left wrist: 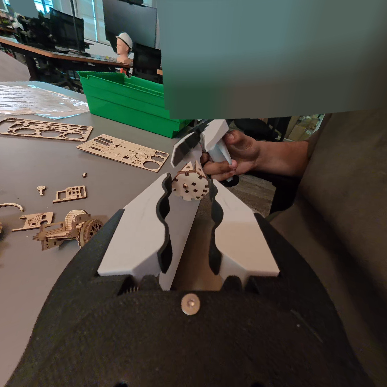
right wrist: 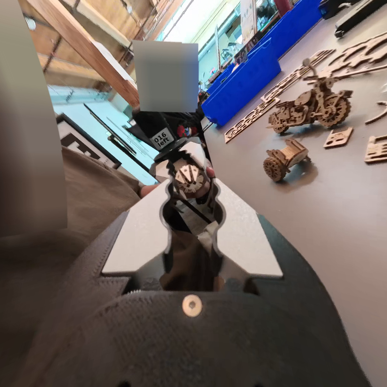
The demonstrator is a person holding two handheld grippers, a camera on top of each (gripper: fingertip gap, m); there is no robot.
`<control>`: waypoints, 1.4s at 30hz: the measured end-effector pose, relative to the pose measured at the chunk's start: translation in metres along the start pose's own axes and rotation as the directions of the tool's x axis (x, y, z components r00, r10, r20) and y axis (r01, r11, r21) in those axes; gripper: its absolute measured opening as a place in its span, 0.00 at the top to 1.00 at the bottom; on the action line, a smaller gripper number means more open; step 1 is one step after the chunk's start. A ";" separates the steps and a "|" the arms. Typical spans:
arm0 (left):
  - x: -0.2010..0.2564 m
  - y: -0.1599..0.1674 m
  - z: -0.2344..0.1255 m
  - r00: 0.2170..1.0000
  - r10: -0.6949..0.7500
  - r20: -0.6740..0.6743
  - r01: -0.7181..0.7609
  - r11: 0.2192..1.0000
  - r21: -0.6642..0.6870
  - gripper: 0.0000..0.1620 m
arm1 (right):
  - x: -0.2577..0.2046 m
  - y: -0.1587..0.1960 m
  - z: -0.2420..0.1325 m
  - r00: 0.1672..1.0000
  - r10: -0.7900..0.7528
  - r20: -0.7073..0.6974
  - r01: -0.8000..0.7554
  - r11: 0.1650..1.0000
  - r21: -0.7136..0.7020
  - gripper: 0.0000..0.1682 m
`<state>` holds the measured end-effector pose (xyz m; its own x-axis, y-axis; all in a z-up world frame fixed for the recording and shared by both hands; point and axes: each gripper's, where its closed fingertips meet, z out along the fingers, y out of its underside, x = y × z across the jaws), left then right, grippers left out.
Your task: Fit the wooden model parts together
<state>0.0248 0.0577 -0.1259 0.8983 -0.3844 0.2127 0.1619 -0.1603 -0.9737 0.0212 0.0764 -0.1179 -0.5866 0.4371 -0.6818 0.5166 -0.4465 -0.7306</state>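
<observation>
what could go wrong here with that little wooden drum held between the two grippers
1. The wooden drum sits only at the fingertips of the left hand-held gripper, held above the table edge; a slip could drop it to the floor.
2. The right hand-held gripper meets it end-on in a blurred view, so misalignment is likely.
3. Its thin slotted tabs could snap if squeezed hard.

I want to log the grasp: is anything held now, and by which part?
The wooden drum sits between the left gripper fingertips, gripped by its round sides. The right gripper closes around its other end; contact there cannot be told.
</observation>
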 end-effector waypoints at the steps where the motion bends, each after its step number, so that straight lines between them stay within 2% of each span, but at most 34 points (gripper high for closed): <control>1: 0.001 0.000 0.000 1.000 0.009 0.000 -0.009 1.000 0.001 0.80 | -0.001 0.003 0.003 1.000 -0.004 0.002 0.004 1.000 -0.014 0.80; 6: 0.006 0.000 0.002 0.999 0.036 -0.010 -0.036 0.999 0.000 0.80 | -0.010 0.005 0.007 0.994 0.071 0.080 -0.072 0.997 0.006 0.82; 10: 0.008 0.000 0.003 0.999 0.040 -0.016 -0.040 0.999 0.003 0.80 | -0.012 0.012 0.011 0.996 0.038 0.075 -0.035 0.999 -0.037 0.85; 13: 0.010 -0.001 0.004 0.999 0.038 -0.023 -0.038 0.999 0.007 0.80 | -0.014 0.013 0.012 0.997 0.010 0.073 -0.007 0.999 -0.040 0.91; 29: 0.012 -0.002 0.003 0.999 0.038 -0.032 -0.038 0.999 0.021 0.80 | -0.020 0.012 0.014 0.994 0.024 0.103 -0.021 0.999 -0.036 0.93; 32: 0.015 0.004 0.006 0.998 0.054 -0.037 -0.054 0.998 -0.010 0.80 | -0.027 0.014 0.017 0.989 0.033 0.141 -0.027 0.999 -0.041 0.99; 34: 0.011 0.003 0.006 0.997 0.072 -0.008 -0.072 0.997 -0.010 0.80 | -0.026 0.012 0.018 0.995 -0.024 0.095 0.026 0.999 -0.026 0.99; 36: 0.010 -0.004 0.003 0.999 0.030 -0.025 -0.029 0.999 0.025 0.80 | -0.023 0.008 0.016 0.997 -0.048 0.059 0.050 0.998 -0.031 0.98; 42: 0.005 -0.006 -0.001 1.000 0.011 -0.010 -0.010 0.999 0.035 0.80 | -0.018 0.001 0.008 0.998 -0.029 0.057 0.028 1.000 0.009 0.92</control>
<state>0.0278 0.0563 -0.1186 0.8959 -0.3951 0.2029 0.1668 -0.1241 -0.9782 0.0271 0.0616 -0.1055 -0.6356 0.4045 -0.6576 0.4945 -0.4408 -0.7491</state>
